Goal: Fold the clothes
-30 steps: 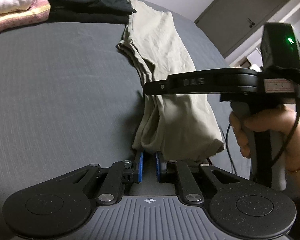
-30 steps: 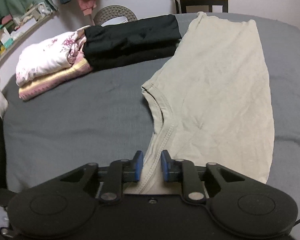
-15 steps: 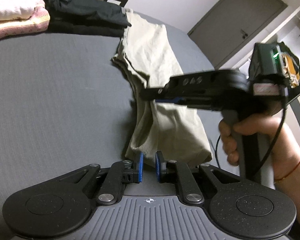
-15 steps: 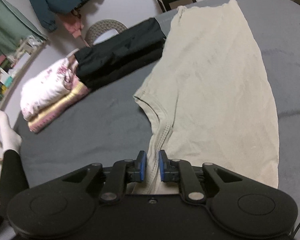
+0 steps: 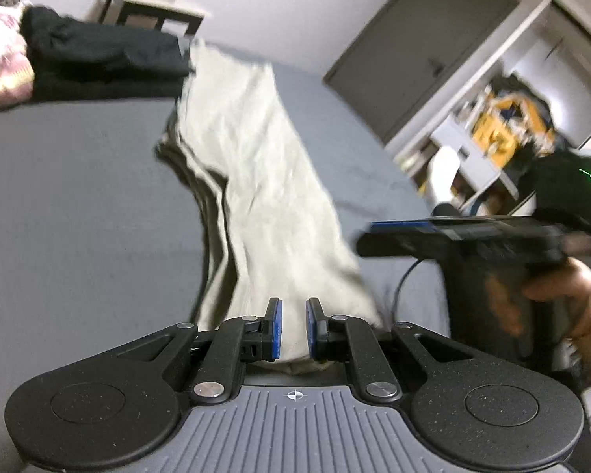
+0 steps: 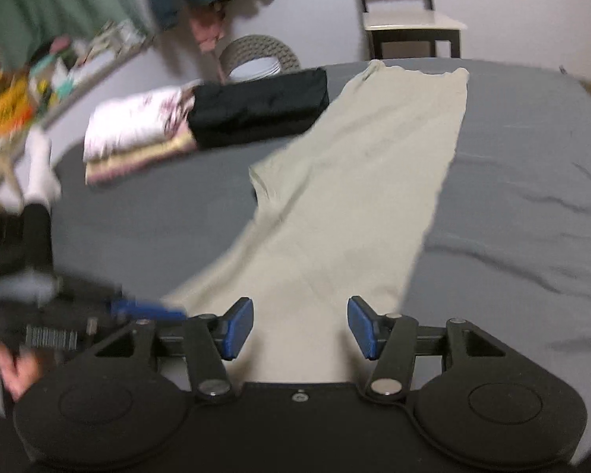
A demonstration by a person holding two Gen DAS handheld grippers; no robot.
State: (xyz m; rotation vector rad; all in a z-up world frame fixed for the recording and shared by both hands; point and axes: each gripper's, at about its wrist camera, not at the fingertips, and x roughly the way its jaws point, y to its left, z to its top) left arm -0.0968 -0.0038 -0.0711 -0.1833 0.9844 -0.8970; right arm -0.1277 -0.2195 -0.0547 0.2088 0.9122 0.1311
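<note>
A beige T-shirt [image 6: 358,213] lies as a long narrow strip on the grey bed [image 6: 532,181], running from the near edge to the far edge, its sides already turned in, with stacked layers showing along its left edge in the left wrist view. At the far left sit folded clothes: a black garment [image 6: 256,110] touching the strip's far corner, and beside it a floral white and pink pile [image 6: 134,138].

The left claw [image 5: 291,331] has its pads slightly apart with the near hem of the shirt between them; whether they pinch the cloth cannot be told, as the frame is blurred. The right claw [image 6: 299,327] stands wide apart above the near end of the strip, gripping nothing.

By my reading, the step in hand is the lengthwise fold: the strip wants its near end carried over toward the far end. That calls for both claws to take the near hem at its two corners, lift together and lay it flat and square on the far half, keeping the tucked sides from spilling out.
</note>
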